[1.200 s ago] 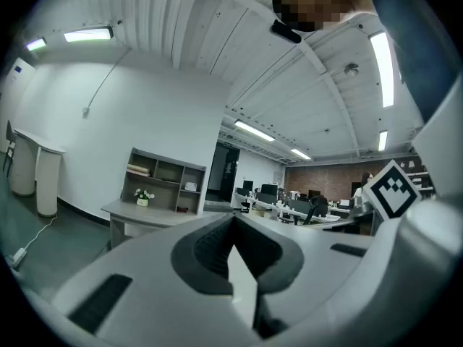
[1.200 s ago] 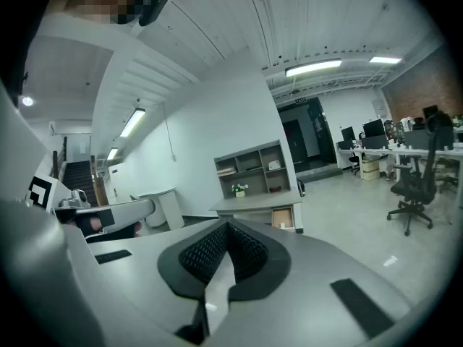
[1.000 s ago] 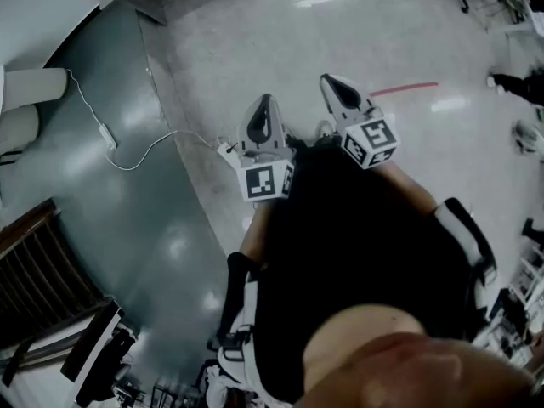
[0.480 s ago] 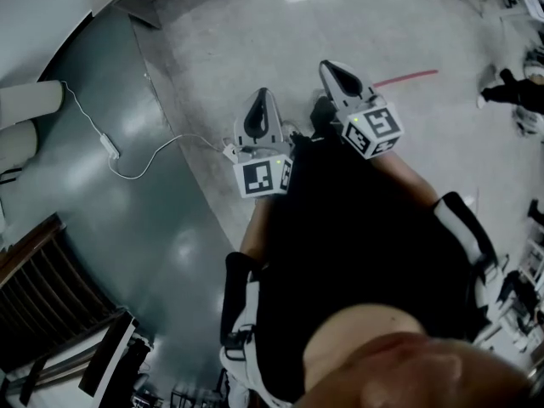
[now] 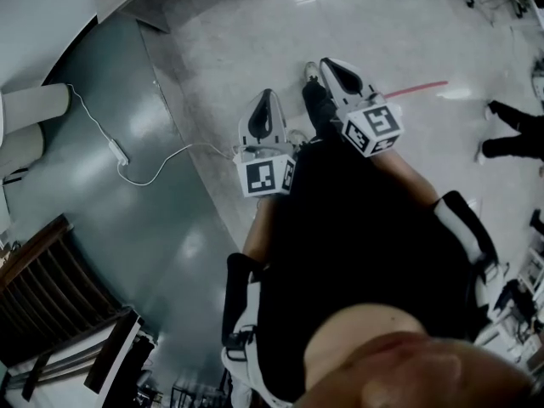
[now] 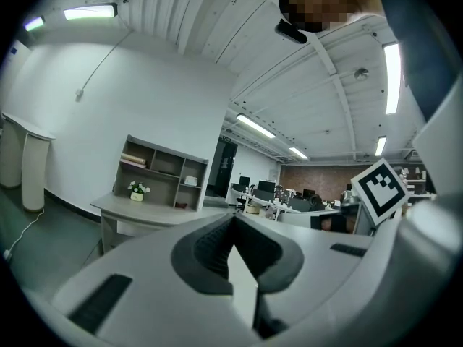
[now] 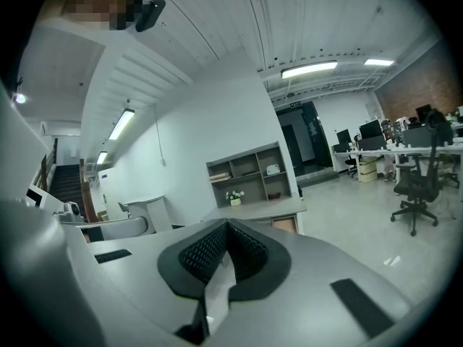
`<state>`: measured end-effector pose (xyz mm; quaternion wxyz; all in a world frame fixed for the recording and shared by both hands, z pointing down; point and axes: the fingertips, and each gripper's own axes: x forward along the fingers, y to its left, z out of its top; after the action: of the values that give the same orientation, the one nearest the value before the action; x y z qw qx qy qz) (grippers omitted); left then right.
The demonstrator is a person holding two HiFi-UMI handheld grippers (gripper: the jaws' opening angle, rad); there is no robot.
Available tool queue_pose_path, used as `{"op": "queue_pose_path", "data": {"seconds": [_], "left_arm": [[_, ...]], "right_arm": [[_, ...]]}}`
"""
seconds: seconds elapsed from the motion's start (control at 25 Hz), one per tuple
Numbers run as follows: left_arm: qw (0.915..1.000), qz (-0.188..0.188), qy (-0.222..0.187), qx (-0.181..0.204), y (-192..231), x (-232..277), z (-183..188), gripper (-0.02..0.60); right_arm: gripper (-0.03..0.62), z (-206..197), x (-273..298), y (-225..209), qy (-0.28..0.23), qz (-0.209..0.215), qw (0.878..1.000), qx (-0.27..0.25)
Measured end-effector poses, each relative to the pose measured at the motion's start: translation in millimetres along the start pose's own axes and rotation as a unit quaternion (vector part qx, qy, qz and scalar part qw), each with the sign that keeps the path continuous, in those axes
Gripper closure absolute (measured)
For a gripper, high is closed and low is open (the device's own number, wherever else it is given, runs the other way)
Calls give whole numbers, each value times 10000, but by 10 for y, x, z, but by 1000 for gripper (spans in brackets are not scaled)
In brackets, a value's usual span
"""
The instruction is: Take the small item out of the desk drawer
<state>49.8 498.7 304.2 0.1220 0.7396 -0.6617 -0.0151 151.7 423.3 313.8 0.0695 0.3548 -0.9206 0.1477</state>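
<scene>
My left gripper and right gripper are held side by side in front of the person's body, above the floor. Both are shut with nothing between the pads. In the left gripper view the left gripper points at a grey desk across the room, with an open shelf unit and a small flower pot on it. The right gripper faces the same desk and shelf unit; a brownish panel shows under the desktop. No small item is visible.
A white cable with an adapter lies on the dark green floor strip. A wooden staircase is at lower left. The person's shoe shows between the grippers. Another person's legs are at right. Office chairs stand farther right.
The person has walked forward: the floor and cable have slid down in the head view, and a shoe has stepped out between the grippers. Both grippers stay shut.
</scene>
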Motion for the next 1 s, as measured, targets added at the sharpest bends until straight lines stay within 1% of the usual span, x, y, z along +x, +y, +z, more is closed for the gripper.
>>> {"op": "queue_pose_path", "data": {"seconds": [0.24, 0.44, 0.64, 0.84, 1.0], "left_arm": [[9999, 96, 26, -29, 305, 813, 170, 584], [9995, 276, 86, -161, 498, 1596, 328, 584], [9989, 432, 111, -122, 627, 2370, 461, 584], [9984, 564, 84, -53, 694, 2950, 589, 584], [9981, 594, 139, 4, 705, 3216, 628, 584]], "right_arm": [[597, 259, 750, -456, 29, 71, 10000, 18], [595, 562, 1339, -963, 62, 144, 9999, -68], [595, 822, 1848, -1474, 82, 272, 9996, -96], [595, 1007, 2229, -1903, 83, 359, 9993, -113], [595, 1059, 2404, -2129, 97, 349, 9993, -47]]}}
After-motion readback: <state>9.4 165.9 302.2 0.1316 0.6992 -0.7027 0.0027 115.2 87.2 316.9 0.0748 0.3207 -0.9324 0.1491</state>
